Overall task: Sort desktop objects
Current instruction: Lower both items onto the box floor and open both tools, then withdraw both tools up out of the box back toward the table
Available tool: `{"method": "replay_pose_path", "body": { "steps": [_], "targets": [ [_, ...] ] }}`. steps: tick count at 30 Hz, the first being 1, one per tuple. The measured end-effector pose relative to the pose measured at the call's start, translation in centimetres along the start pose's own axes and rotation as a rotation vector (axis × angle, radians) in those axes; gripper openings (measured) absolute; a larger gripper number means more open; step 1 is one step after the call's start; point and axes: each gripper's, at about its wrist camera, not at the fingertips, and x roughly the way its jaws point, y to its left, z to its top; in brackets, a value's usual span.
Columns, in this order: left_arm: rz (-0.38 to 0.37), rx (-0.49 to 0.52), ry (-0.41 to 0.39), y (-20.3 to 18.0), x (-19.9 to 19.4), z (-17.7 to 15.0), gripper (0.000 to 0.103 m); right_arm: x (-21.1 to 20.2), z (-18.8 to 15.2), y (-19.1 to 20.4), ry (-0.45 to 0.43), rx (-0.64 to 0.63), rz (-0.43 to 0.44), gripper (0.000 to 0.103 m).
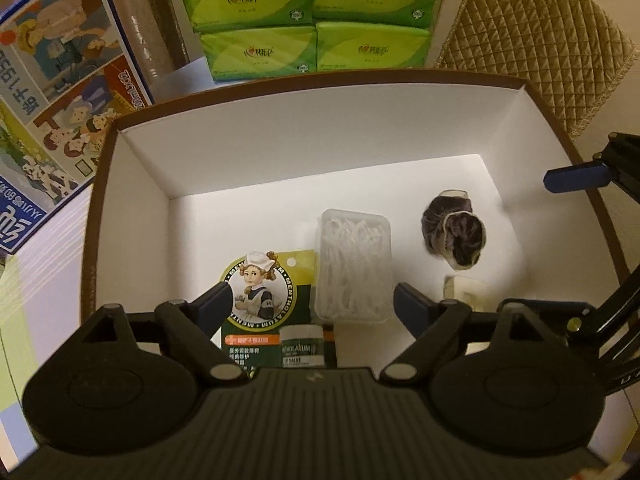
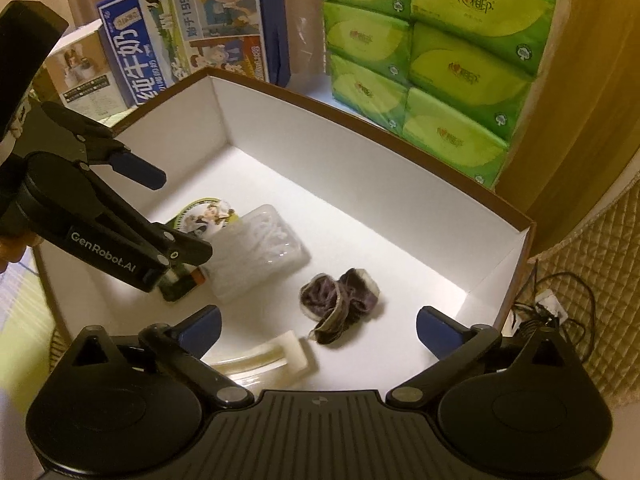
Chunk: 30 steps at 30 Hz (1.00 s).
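Observation:
A white box with a brown rim (image 1: 320, 80) (image 2: 360, 128) holds several items. A green Mentholatum lip balm card (image 1: 260, 284) (image 2: 200, 212) lies flat beside a clear case of floss picks (image 1: 354, 264) (image 2: 260, 248). To the right of them sit a purple scrunchie (image 1: 454, 232) (image 2: 340, 300) and a cream hair clip (image 1: 466, 288) (image 2: 264, 360). My left gripper (image 1: 312, 300) (image 2: 176, 212) hangs open above the card and case, holding nothing. Above the clip and scrunchie my right gripper (image 2: 320, 320) is open and empty; one of its blue fingertips (image 1: 576, 176) shows in the left wrist view.
Green tissue packs (image 1: 308, 16) (image 2: 440, 60) are stacked behind the box. A blue milk carton box (image 1: 60, 80) (image 2: 180, 40) stands at the back left beside a small brown box (image 2: 84, 72). A quilted tan cushion (image 1: 532, 40) and cables (image 2: 552, 308) lie to the right.

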Motion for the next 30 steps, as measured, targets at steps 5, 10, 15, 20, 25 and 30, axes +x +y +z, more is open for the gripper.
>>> {"method": "replay_pose_path", "body": {
  "steps": [5,10,15,20,25,30],
  "targets": [
    [-0.005,-0.002,-0.023,-0.2,-1.8,-0.6,0.085,-1.3,-0.4,0.6,-0.011,0.006,-0.004,0.101],
    [-0.005,-0.003,-0.045,-0.6,-4.0,-1.3,0.085,-3.1,-0.9,1.0,-0.038,0.030,-0.012,0.101],
    [0.002,0.002,-0.076,-1.1,-6.4,-2.6,0.085,-5.0,-1.6,1.6,-0.066,0.046,-0.032,0.101],
    [0.027,0.006,-0.108,-1.5,-8.4,-4.3,0.085,-6.8,-2.5,2.4,-0.096,0.057,-0.043,0.101],
    [0.057,-0.005,-0.141,-1.7,-10.4,-6.0,0.085,-8.2,-3.5,3.3,-0.120,0.074,-0.044,0.101],
    [0.067,-0.032,-0.177,-1.7,-12.5,-7.8,0.085,-9.7,-4.4,4.1,-0.153,0.095,-0.048,0.101]
  ]
}}
